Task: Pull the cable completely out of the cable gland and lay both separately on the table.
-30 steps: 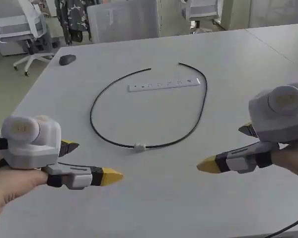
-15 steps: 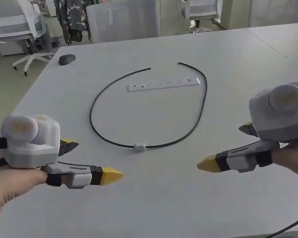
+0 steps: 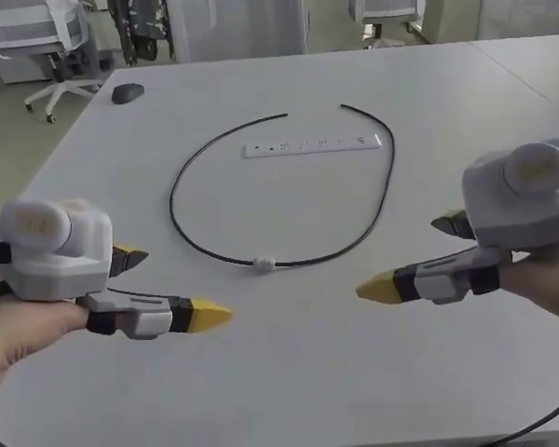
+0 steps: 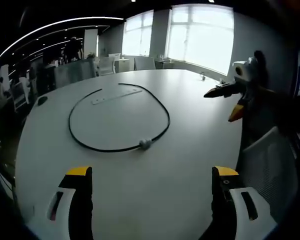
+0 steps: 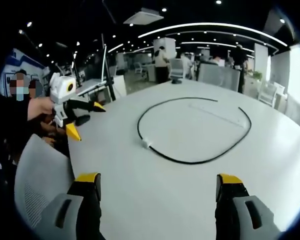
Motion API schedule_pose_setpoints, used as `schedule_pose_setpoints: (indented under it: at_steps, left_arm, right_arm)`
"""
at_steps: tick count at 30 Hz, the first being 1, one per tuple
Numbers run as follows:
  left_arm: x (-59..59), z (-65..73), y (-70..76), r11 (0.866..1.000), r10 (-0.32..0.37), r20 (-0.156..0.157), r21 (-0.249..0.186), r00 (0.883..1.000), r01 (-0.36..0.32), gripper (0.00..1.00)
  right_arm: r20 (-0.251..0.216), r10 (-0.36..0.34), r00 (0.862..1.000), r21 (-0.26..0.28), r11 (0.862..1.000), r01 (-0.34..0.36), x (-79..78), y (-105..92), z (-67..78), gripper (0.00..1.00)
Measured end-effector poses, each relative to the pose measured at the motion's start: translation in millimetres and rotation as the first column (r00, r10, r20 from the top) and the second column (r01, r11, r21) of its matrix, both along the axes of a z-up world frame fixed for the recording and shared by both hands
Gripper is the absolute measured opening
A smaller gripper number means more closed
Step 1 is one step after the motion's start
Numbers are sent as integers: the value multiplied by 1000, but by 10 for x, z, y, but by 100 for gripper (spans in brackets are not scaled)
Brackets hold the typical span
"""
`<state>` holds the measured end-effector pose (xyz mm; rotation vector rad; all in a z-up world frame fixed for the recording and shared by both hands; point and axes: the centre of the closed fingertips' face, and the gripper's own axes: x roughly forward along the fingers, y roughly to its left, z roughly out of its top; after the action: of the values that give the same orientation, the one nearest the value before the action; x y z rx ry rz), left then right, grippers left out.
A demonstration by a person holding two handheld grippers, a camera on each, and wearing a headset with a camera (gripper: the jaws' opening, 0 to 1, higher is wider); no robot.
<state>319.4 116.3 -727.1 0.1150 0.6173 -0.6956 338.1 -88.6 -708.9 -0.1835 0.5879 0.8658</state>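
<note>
Cable (image 3: 171, 207) lies in an open loop on the white table (image 3: 289, 372); its two ends sit at the far side, near a white power strip (image 3: 310, 144) lying inside the loop; the white cable gland (image 3: 264, 264) is threaded on the loop's near arc; the left gripper (image 3: 172, 287) hangs to the gland's near left, jaws spread wide and empty; the right gripper (image 3: 408, 257) hangs to its near right, jaws likewise spread and empty; both are well apart from the cable; a dark mouse (image 3: 127, 92) rests near the table's far left edge.
</note>
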Motion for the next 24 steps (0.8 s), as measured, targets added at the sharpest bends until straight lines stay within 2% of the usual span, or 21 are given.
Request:
schedule_pose_setpoints:
  at_steps: [1,2,3,7,11,13,15,16,20,24]
  left_arm:
    - [2,-1,5,1000,2,1,0,1000,-2,100]
    - [4,-3,18,1000,3,1,-2,1000,-3,100]
    - [3,1,19,1000,4,2,-5,1000,-4,100]
    - [-18,10,28,1000,2,5,-14,1000,-2,100]
    - [-38,2,43,1000,-3,5,-14,1000,3,100]
    - [-45,19,40,1000,-10,12,-19,1000,11,99]
    - [-45,31,38,1000,-15,17,-22,1000,15,99]
    - [-57,33,32,999,-29,18,-19,999,29,99]
    - [-56,27,48,999,-41,26,-12,999,42,97]
    - [-37,30,73,999,-36,34,-29,999,37,95]
  right_arm:
    - [7,19,1000,6,1000,-19,24,58,16,93]
    - [28,76,997,19,997,-76,48,181,47,91]
    - [33,88,996,16,996,-89,80,229,53,88]
    - [71,210,975,8,977,-211,189,555,59,78]
    - [35,279,960,6,960,-279,243,792,-78,70]
    - [41,328,944,-17,945,-327,263,886,-158,61]
    - [27,351,936,-28,936,-350,278,951,-233,50]
    - [30,375,927,-33,927,-374,284,1010,-271,47]
    - [23,415,909,-50,909,-414,351,1157,-417,35]
    - [7,422,906,-50,905,-422,458,1239,-528,30]
